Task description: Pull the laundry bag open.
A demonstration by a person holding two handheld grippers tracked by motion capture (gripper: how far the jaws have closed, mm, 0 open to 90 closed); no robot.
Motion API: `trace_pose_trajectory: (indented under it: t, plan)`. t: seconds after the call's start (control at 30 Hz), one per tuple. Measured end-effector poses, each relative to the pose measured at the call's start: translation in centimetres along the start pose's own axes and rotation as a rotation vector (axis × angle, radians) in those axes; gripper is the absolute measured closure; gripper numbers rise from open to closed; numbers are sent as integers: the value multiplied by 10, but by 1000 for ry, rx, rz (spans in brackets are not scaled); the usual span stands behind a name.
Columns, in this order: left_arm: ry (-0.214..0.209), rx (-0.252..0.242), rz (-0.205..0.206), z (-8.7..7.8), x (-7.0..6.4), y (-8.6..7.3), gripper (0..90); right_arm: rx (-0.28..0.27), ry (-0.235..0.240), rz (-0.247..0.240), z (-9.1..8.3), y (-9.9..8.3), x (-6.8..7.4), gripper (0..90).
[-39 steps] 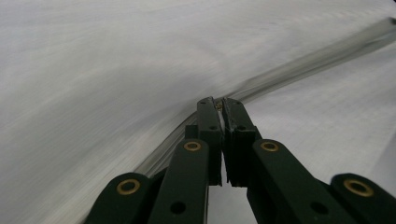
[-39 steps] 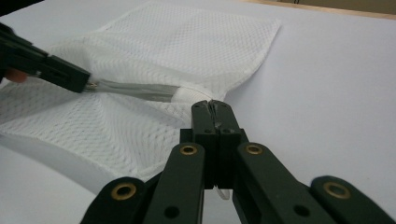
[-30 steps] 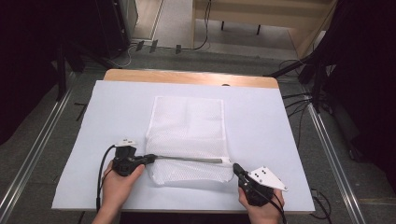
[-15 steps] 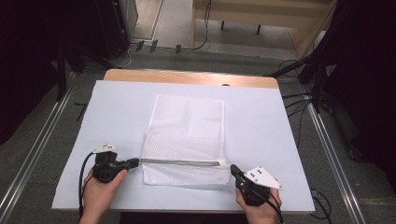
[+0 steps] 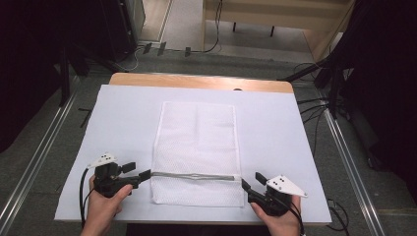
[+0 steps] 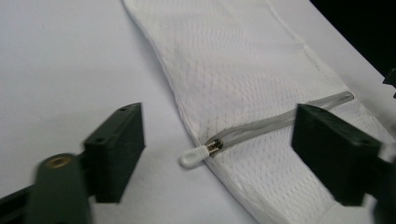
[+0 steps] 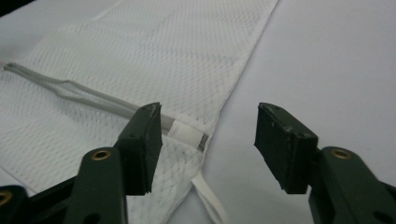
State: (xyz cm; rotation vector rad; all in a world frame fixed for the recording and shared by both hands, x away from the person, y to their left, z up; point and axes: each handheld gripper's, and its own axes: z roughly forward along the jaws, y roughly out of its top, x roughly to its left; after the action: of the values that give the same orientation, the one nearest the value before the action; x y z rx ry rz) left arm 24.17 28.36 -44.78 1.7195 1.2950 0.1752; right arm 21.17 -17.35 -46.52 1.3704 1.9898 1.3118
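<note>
Lying limp and light, the mesh bag (image 5: 196, 147) suits gripping at its zipper pull (image 6: 194, 156), at 9 o'clock; both the left gripper (image 6: 217, 140) and the right gripper (image 7: 208, 140) stand wide, holding nothing.

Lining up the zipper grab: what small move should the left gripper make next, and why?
Probably ease the left gripper forward and shut it on the white zipper pull. Its jaws stand open, with the pull lying between and just ahead of them at the mesh bag's edge, ungripped.

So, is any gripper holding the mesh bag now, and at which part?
Nothing is held. The left gripper is open around the zipper pull; the right gripper is open at the mesh bag edge.
</note>
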Motion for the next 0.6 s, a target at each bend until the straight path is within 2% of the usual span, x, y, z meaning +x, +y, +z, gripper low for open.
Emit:
trace_pose_trajectory:
  t: [0.03, 0.17, 0.23, 0.3, 0.37, 0.47, 0.53, 0.6]
  plan:
    - [-2, -11, 10, -1, 0, 0, 123, -11, 5, 2, -1, 1, -3, 406]
    - [51, -45, 104, -7, 0, -3, 99, -56, 8, 1, -5, 3, -16, 356]
    - [57, -68, 135, -10, 1, -4, 99, -56, -1, 5, -6, 4, -24, 323]
    - [45, -85, 150, -12, 3, -6, 97, -48, -12, 1, -7, 6, -31, 298]
    - [60, -89, 160, -13, 5, -7, 85, -41, -24, -6, -9, 7, -40, 277]
    - [103, -91, 175, -12, 6, -7, 85, -46, -24, 15, -13, 8, -51, 246]
    - [114, -94, 188, -13, 7, -7, 83, -51, -25, 25, -17, 7, -58, 235]
    - [104, -107, 215, -16, 8, -6, 53, -53, -23, 26, -20, 7, -67, 232]
